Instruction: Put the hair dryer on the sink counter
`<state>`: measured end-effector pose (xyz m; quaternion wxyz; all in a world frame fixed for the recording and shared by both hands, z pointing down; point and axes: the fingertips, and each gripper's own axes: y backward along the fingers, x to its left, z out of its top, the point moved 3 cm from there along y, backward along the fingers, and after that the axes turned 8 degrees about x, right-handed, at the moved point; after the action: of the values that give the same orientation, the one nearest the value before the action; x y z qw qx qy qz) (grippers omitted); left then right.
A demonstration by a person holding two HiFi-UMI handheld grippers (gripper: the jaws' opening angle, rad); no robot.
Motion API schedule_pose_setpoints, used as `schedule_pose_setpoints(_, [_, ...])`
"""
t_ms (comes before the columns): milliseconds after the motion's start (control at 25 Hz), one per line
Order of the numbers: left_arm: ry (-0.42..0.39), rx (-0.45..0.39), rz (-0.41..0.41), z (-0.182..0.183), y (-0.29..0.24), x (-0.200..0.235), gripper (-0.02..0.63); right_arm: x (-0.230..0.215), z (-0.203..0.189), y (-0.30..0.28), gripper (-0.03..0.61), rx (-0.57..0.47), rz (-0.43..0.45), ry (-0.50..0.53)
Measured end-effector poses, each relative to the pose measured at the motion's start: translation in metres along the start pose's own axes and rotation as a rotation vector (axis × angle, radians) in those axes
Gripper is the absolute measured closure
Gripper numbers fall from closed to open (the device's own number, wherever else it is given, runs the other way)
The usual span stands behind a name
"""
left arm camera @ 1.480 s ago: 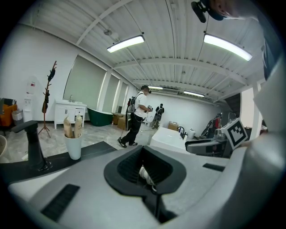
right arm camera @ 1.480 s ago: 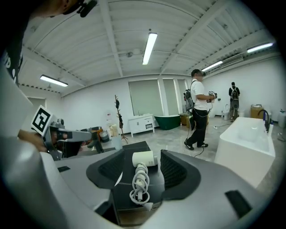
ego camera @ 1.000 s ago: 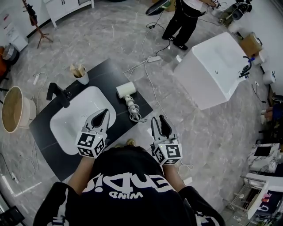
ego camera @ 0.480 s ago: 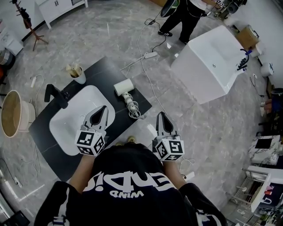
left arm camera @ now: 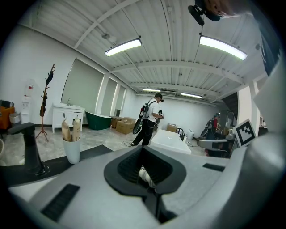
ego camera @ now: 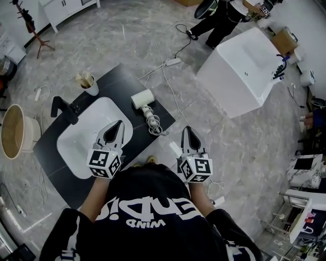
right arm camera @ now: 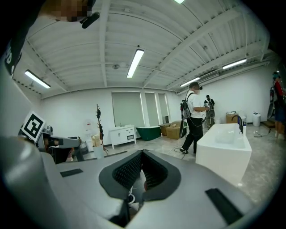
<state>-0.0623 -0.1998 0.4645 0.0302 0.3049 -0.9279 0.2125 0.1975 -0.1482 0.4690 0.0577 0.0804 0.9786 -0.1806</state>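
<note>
Black sink counter [ego camera: 119, 81] at the scene's left, with a white basin [ego camera: 81, 142] sunk into it, a black faucet [ego camera: 63, 108] at the basin's left edge and a white cup [ego camera: 92, 88] of tubes towards the far corner. On the counter's bare right part, the cream hair dryer [ego camera: 143, 98], lying on its side, barrel towards the far left, handle towards the near right, with its coiled cord [ego camera: 154, 124] bunched just beyond the handle, near the counter's right edge. Left gripper [ego camera: 118, 125] above the basin's near right part, clenched tip to tip on nothing, well apart from the hair dryer, which lies farther off and to its right. Seen from that gripper's own view [left arm camera: 143, 147], a pale bit of the dryer [left arm camera: 145, 175] visible through the hollow between the 2 closed jaws. Right gripper [ego camera: 187, 130] over the grey marble floor [ego camera: 127, 35], right of the counter's near corner, also closed on nothing [right arm camera: 142, 153], with the cord to its far left. White bathtub [ego camera: 239, 71] far right, a person [ego camera: 219, 15] standing beyond it.
</note>
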Motion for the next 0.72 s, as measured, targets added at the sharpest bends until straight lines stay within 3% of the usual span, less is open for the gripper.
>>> schedule_pose_setpoints(720, [0.002,0.007,-0.010,-0.0033,0.0016,-0.0051,0.604,0.0026,-0.0064,0.0019,0.555,0.012,0.009,-0.014])
